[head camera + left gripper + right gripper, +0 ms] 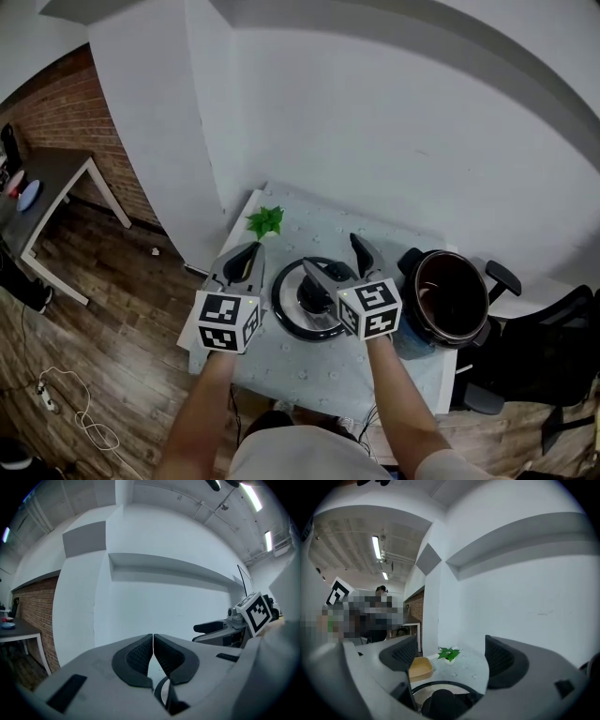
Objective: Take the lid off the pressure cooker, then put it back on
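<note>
The pressure cooker (453, 298) stands open at the right of the small table, its dark pot bare inside. Its round lid (290, 316), black-rimmed with a black knob (439, 703), lies flat on the cloth to the cooker's left. My right gripper (336, 261) hovers just above the lid, open, with nothing between its pads; the right gripper view has the knob below its jaws (450, 656). Left of the lid, my left gripper (246, 258) is held shut and empty, its pads (140, 654) touching and aimed at the white wall.
A small green plant (265, 221) stands at the table's far left corner, with a shallow wooden tray (420, 668) beside it. The blue cloth (319, 370) covers the table. A black office chair (511, 286) sits right of the cooker. A dark desk (56, 178) stands far left.
</note>
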`<state>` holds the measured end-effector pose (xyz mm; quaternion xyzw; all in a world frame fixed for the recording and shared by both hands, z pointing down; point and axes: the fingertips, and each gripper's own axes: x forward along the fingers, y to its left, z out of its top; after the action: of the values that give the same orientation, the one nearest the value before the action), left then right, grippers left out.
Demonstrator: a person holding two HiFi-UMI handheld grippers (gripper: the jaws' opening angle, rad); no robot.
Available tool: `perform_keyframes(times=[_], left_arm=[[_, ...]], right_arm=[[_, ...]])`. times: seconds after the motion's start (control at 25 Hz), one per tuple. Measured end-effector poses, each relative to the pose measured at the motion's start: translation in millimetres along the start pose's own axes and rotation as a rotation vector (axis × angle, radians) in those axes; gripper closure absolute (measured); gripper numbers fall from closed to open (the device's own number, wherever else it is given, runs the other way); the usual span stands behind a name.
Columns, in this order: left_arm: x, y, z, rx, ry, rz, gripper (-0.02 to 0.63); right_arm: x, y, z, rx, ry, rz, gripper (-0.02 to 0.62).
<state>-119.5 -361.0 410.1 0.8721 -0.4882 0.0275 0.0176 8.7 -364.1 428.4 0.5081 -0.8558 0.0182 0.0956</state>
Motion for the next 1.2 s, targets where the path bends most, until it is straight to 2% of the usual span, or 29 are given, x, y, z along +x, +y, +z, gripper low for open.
perform_keyframes(times=[0.16, 0.44, 0.64, 0.92, 1.2], left_arm=[[-4, 7, -10, -0.003, 0.003, 0.013, 0.589], [-8, 20, -40, -0.027, 0.021, 0.036, 0.589], [-11, 22, -64, -0.040, 0.058, 0.038, 0.589], [-10, 21, -90, -0.056, 0.112, 0.034, 0.589], [-7, 22, -98, -0.067, 0.129, 0.030, 0.589]], right_arm=[[13, 5, -27, -0.017, 0.089, 0.019, 0.167], [33, 15, -110, -0.020, 0.316, 0.060, 0.206], [35, 17, -157, 0.006, 0.425, 0.072, 0.229], [42, 18, -183, 0.003, 0.489, 0.071, 0.261], [44, 19, -186, -0.033, 0.496, 0.056, 0.310]])
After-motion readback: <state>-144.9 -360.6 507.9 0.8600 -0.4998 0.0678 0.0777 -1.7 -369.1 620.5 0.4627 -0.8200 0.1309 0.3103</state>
